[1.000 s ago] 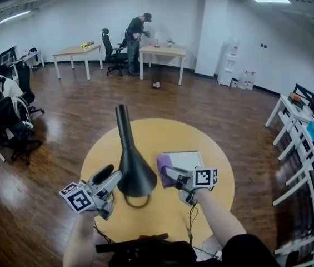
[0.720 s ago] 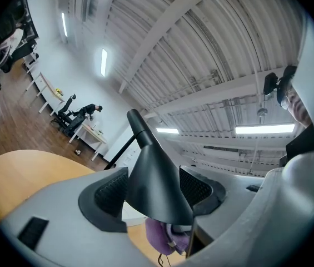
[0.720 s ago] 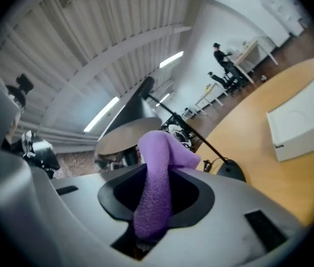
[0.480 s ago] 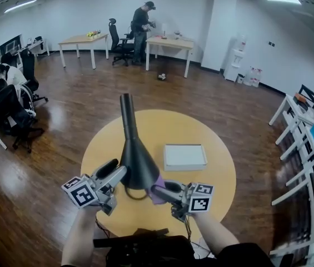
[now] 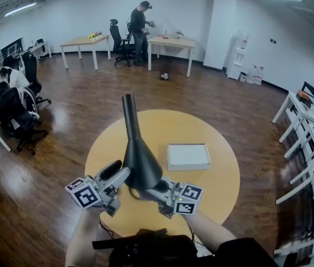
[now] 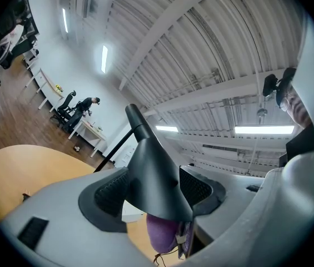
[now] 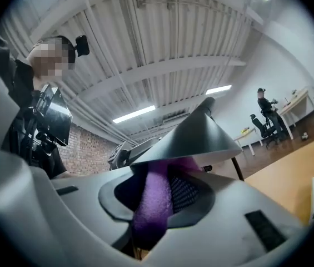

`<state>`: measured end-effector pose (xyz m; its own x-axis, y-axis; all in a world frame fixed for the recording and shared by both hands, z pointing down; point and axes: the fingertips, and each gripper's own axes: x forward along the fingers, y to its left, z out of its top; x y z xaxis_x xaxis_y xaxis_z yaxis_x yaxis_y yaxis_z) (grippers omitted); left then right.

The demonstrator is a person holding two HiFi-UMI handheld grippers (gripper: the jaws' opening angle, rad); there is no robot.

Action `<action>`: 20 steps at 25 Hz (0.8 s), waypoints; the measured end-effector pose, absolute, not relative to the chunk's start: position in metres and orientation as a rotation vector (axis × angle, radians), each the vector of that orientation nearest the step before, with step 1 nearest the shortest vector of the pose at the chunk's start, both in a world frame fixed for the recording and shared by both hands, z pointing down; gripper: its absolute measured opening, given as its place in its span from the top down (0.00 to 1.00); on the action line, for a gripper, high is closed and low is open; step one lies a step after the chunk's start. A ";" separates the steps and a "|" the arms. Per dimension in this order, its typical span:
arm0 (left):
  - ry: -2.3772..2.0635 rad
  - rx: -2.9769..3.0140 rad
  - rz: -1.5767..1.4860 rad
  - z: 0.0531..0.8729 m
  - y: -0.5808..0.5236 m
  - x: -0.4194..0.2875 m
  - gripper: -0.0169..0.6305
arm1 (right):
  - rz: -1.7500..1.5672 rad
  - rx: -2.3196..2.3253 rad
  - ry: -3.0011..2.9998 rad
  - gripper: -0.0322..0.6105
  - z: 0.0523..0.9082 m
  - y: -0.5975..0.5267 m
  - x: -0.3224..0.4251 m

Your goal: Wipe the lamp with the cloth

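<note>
1. Black and cone-shaped, the lamp (image 5: 139, 159) stands at about 7 o'clock on the round yellow table (image 5: 220, 177), its thin neck leaning up toward 12 o'clock.
2. At the shade's 8 o'clock edge, the left gripper (image 5: 116, 174) has both ribbed pads pressed on the shade wall, one pad on either side. Its jaws are only a narrow gap apart and that gap is filled by the shade.
3. From roughly 5 o'clock, the right gripper (image 5: 152, 192) reaches in under the shade's rim. Its jaws are about half closed and pinch a fold of the purple cloth (image 7: 154, 204).
4. Seen from the right gripper view, the cloth runs up between the pads and meets the underside of the shade rim. From the left gripper view, the same purple bunch shows just below the shade's lower edge.
5. A flat white box (image 5: 188, 156) lies on the table at 3 o'clock from the lamp, clear of both grippers.
6. Far off at 12 o'clock, a person (image 5: 140, 29) stands by the wooden desks.
</note>
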<state>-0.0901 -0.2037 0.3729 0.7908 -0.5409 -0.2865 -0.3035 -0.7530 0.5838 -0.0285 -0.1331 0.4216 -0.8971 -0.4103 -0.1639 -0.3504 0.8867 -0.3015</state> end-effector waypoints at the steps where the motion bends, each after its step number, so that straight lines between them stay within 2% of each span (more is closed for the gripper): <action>1: -0.632 2.459 -0.607 0.373 -0.203 -0.091 0.55 | -0.406 -0.567 2.824 0.80 0.423 -0.133 -0.031; 11: -0.608 2.453 -0.605 0.372 -0.205 -0.093 0.55 | -0.357 -0.618 2.938 0.80 0.448 -0.134 -0.052; 20: -0.576 2.454 -0.599 0.371 -0.207 -0.087 0.55 | -0.576 -0.896 2.604 0.80 0.452 -0.181 0.015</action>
<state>-0.0867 -0.2068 0.3709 0.8096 -0.5109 -0.2889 -0.2690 -0.7605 0.5910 0.0151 -0.1806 0.4522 -0.7491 -0.6399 -0.1715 -0.5079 0.7209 -0.4716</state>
